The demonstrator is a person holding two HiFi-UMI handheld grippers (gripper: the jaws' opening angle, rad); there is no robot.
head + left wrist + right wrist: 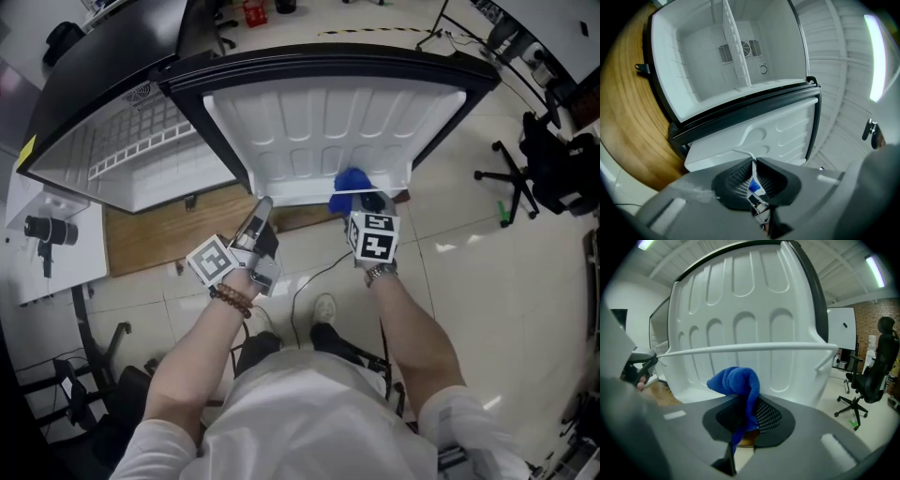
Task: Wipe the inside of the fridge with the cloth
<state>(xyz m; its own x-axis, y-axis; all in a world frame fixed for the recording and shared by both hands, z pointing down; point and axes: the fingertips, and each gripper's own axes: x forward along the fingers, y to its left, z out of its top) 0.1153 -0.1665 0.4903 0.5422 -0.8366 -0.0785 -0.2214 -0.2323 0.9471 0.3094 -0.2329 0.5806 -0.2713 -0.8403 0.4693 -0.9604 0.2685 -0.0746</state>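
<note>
A: Right claw (749, 411) status?
B: Clamped on blue cloth (736, 380), bunched just under door rail (754, 348), near fridge door (745, 310) liner.
A: Left claw (752, 164)?
B: Pinched on rail's end. Fridge cavity (703, 61) gaping beyond door edge. Office chair (867, 380) well apart.

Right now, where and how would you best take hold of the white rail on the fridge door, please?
Probably mid-span on the rail: it is a thin bar standing clear of the door, so jaws can close across it from the open front.
</note>
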